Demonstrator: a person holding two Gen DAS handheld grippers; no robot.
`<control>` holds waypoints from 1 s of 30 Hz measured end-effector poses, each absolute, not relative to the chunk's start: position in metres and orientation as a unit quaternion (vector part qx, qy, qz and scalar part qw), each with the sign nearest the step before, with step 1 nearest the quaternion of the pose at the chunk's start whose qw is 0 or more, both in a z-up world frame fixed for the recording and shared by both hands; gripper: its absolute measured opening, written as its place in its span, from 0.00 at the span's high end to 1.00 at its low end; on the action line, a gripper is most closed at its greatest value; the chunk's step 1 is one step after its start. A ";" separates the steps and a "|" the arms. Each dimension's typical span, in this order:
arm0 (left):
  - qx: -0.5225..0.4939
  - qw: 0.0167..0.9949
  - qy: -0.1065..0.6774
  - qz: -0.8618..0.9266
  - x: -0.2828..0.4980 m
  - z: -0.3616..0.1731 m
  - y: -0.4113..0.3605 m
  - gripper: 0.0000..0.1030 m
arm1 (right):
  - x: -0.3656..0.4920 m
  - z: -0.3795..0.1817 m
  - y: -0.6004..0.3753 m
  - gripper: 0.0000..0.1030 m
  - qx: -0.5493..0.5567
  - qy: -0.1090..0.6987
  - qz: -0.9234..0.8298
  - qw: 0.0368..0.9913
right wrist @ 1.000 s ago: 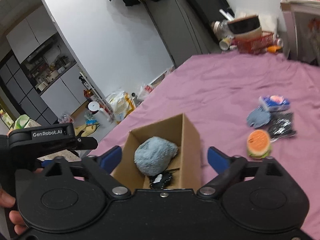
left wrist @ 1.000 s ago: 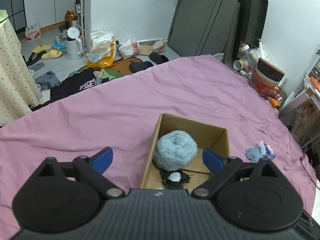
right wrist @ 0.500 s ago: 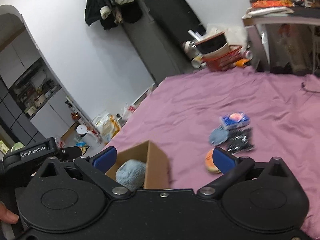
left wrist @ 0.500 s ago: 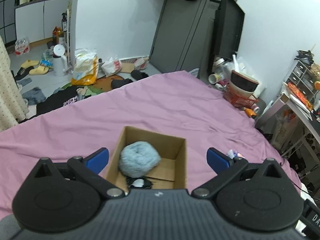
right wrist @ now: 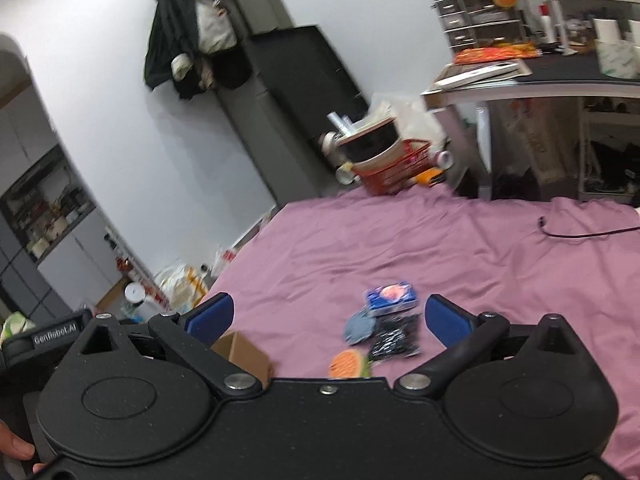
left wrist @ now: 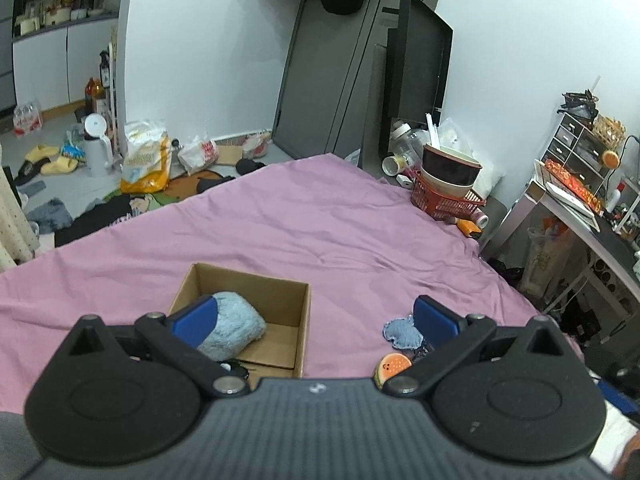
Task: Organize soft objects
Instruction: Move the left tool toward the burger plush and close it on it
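My left gripper (left wrist: 312,322) stood spread wide with nothing between its blue pads (left wrist: 196,320), hanging above the pink bedspread (left wrist: 304,232). My right gripper (right wrist: 326,316) was spread as far as it goes, having just finished opening, and it too held nothing.

Nearest, under the left gripper, sat the open cardboard box (left wrist: 280,292) on the bedspread. Inside it lay the fluffy blue plush (left wrist: 236,330), partly behind my left pad, with a small black-and-white item (left wrist: 236,368) at the near edge of the box. In the right wrist view only a corner of that box (right wrist: 244,354) showed past the gripper's body.

To the right of the box, well apart from it, lay a small cluster of soft things on the bedspread: an orange round toy (right wrist: 348,364) closest to me, a black crinkled pouch (right wrist: 394,340) just behind it, a blue denim piece (right wrist: 358,328) touching that pouch, and a blue packet (right wrist: 390,298) farthest.

Beyond the far edge of the bed stood a red basket (left wrist: 444,200) with bowls stacked in it, and behind it a dark screen (left wrist: 420,64) against the wall.
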State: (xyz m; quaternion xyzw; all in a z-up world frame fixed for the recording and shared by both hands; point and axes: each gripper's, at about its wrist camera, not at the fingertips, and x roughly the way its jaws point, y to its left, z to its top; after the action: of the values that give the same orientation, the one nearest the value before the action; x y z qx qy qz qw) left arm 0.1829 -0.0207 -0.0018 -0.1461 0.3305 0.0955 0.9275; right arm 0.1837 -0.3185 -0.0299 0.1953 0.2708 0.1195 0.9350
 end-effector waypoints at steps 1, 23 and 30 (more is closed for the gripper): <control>-0.143 0.928 0.332 0.095 0.184 -0.004 -0.025 0.00 | 0.184 -0.031 -0.326 0.00 0.201 0.270 0.114 0.935; -0.107 0.907 0.403 0.059 0.238 -0.067 -0.102 0.00 | 0.213 -0.089 -0.391 0.00 0.313 0.313 0.090 0.892; -0.111 0.900 0.419 0.037 0.259 -0.094 -0.110 0.02 | 0.233 -0.108 -0.389 0.04 0.340 0.340 0.091 0.872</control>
State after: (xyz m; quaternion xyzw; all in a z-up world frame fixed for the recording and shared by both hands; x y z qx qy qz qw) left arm 0.2591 -0.1102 -0.0943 -0.1106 0.4190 0.0365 0.9005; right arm 0.2328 -0.3892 -0.1085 0.3397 0.3404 0.0906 0.8721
